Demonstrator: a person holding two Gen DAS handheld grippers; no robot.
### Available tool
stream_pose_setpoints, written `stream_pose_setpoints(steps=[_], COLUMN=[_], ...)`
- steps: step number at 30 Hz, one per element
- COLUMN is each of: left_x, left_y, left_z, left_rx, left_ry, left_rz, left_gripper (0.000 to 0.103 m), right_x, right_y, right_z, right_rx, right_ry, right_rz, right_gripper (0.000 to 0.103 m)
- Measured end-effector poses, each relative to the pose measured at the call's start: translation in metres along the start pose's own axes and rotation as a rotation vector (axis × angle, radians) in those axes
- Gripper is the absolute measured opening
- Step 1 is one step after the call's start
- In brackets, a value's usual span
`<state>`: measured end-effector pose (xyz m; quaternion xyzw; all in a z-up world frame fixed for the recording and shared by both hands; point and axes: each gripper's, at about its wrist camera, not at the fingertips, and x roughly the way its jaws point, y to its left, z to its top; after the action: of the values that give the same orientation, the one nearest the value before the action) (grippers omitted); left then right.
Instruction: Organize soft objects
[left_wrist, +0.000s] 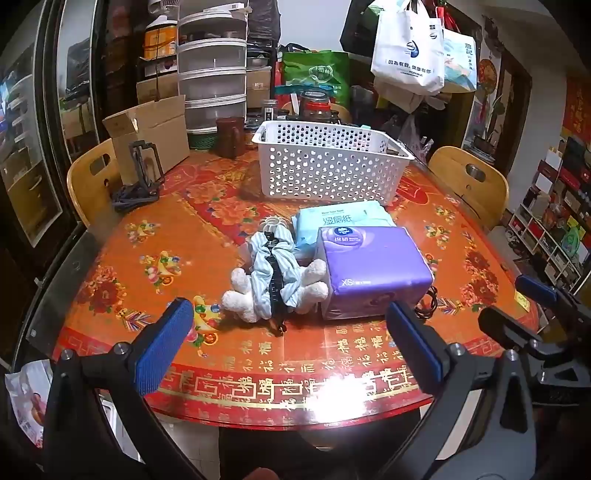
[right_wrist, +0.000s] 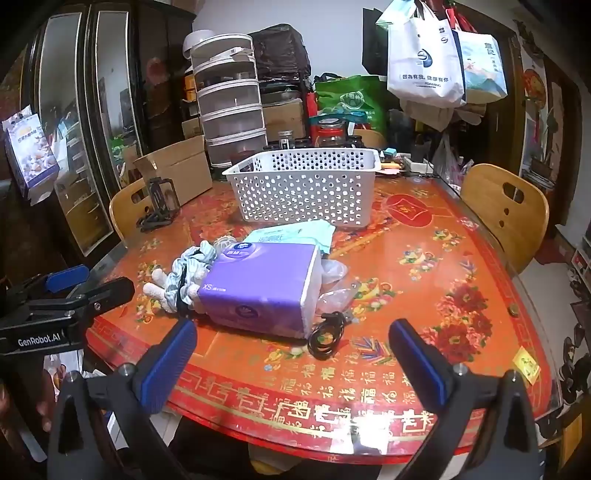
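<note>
Both tongs, left (left_wrist: 290, 347) and right (right_wrist: 293, 363), agape, empty. Basket (left_wrist: 332, 162) beyond, unfilled; tissue pack (left_wrist: 373, 269), plush toy (left_wrist: 273, 284) ahead, unsorted.

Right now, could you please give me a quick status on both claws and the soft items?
Left claw open, empty. Right claw open, empty. Soft pile on table, white basket behind it. Purple tissue pack beside pile.

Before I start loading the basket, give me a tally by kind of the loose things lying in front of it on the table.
Tissue and wipe packs: 2, the purple tissue pack and the light blue wet-wipe pack
Soft fabric items: 2, the white plush toy and the striped scrunchie
Coiled black cable: 1
Clear plastic bag: 1
Total: 6
The white basket appears to hold none of them.
</note>
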<state>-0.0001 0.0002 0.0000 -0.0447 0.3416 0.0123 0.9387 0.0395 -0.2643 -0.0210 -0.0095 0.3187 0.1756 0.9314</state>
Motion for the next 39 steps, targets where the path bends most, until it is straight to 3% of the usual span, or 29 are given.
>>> stream_pose_setpoints(steps=[39], left_x=[-0.0011], left_y=[-0.0024], left_z=[0.0011], left_rx=[0.012], left_ry=[-0.009], left_rz=[-0.002], left_gripper=[0.103], right_x=[-0.0027], right_y=[0.0035], right_z=[-0.001], right_rx=[0.0], right_ry=[0.002], right_rz=[0.014], right_gripper=[0.103])
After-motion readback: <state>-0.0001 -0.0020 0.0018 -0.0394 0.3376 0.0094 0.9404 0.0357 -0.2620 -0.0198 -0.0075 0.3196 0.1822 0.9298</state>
